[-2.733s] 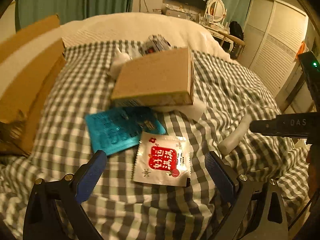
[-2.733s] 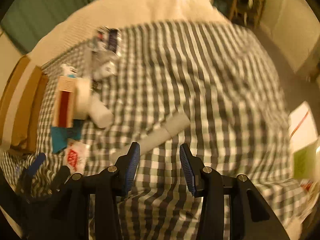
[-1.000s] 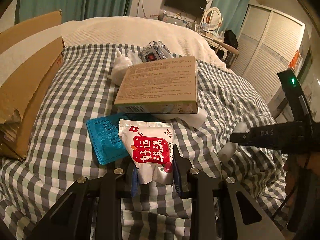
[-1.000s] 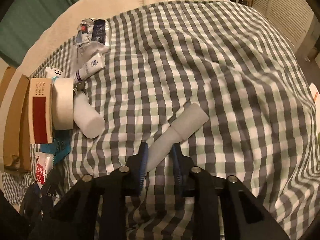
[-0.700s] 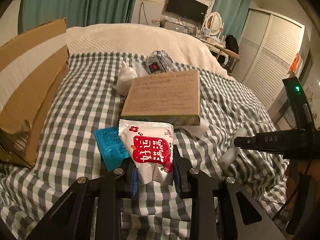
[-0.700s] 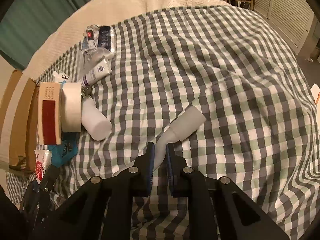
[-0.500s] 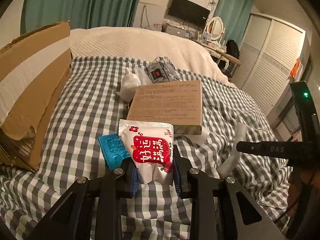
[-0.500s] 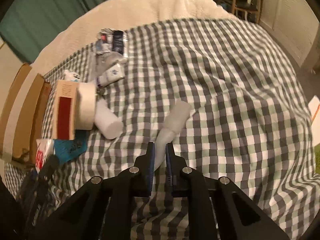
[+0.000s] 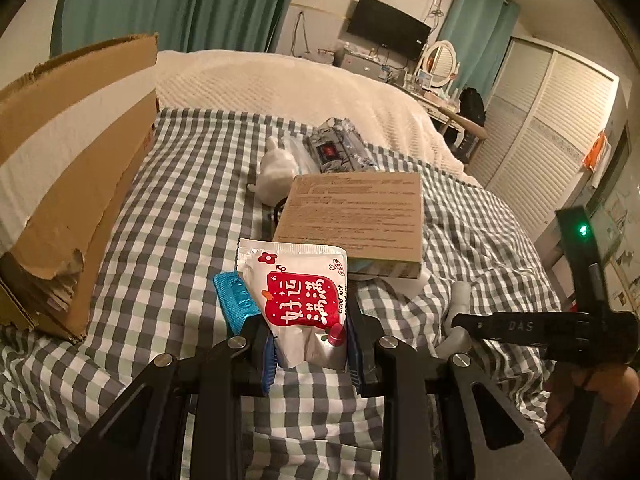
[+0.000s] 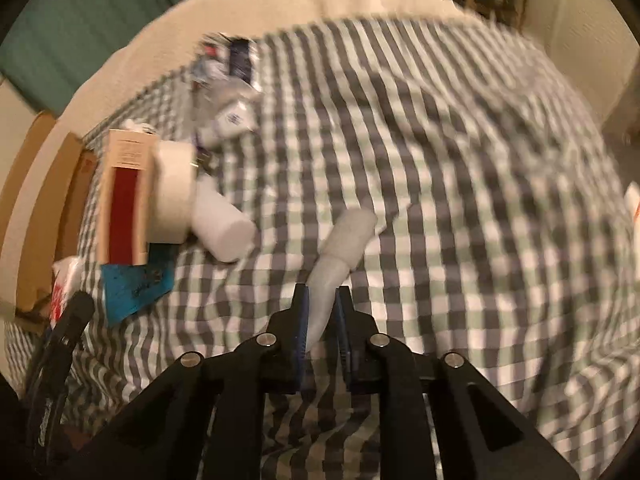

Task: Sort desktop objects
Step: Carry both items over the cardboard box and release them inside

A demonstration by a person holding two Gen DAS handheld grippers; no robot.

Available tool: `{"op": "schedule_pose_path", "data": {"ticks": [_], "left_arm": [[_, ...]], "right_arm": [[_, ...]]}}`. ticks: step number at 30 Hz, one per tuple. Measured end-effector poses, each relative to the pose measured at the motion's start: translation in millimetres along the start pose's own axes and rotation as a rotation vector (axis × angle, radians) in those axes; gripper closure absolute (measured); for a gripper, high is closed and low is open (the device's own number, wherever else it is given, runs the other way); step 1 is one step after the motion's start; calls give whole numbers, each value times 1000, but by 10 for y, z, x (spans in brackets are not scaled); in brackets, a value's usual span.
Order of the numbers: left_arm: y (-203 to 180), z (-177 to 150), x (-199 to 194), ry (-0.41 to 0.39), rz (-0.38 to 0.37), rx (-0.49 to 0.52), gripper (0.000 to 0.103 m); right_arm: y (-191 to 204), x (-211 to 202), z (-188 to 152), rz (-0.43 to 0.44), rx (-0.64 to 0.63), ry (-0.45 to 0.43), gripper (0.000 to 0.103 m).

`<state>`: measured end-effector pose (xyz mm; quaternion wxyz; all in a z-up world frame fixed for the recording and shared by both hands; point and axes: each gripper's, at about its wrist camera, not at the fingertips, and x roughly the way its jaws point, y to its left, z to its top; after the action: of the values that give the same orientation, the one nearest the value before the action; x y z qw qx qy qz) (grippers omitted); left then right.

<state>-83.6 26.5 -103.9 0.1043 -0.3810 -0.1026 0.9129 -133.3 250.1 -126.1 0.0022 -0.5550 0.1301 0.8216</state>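
Gripping the red-and-white snack packet (image 9: 306, 300) in our left gripper (image 9: 310, 350), we clamp the white tube (image 10: 340, 248) with our right gripper (image 10: 322, 320), whose jaws are opening slightly, above the checked bedspread (image 10: 460, 200).

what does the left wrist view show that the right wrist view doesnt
Only the left wrist view: the wall television, the white slatted wardrobe doors and the left gripper shut on the red and white packet.
Only the right wrist view: the roll of white tape, a small tube and the right gripper clamped on the thin end of the white bottle.
Both: the brown box, the blue packet and the checked bedspread.
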Motion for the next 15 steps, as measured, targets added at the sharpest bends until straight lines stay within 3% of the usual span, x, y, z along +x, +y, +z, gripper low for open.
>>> {"op": "schedule_pose_path", "data": {"ticks": [6,8,15], "left_arm": [[33,6,-12,-6,-6,-12,75],[20,28,-56,-18,-13,-8,75],[24,178,-302,-84,-39,-21,75]], "right_arm": [[-155,180,12,58,81,34,89],[-157,141,1,59,71,28,94],[-41,-299,-59,51,2,-99,95]]}}
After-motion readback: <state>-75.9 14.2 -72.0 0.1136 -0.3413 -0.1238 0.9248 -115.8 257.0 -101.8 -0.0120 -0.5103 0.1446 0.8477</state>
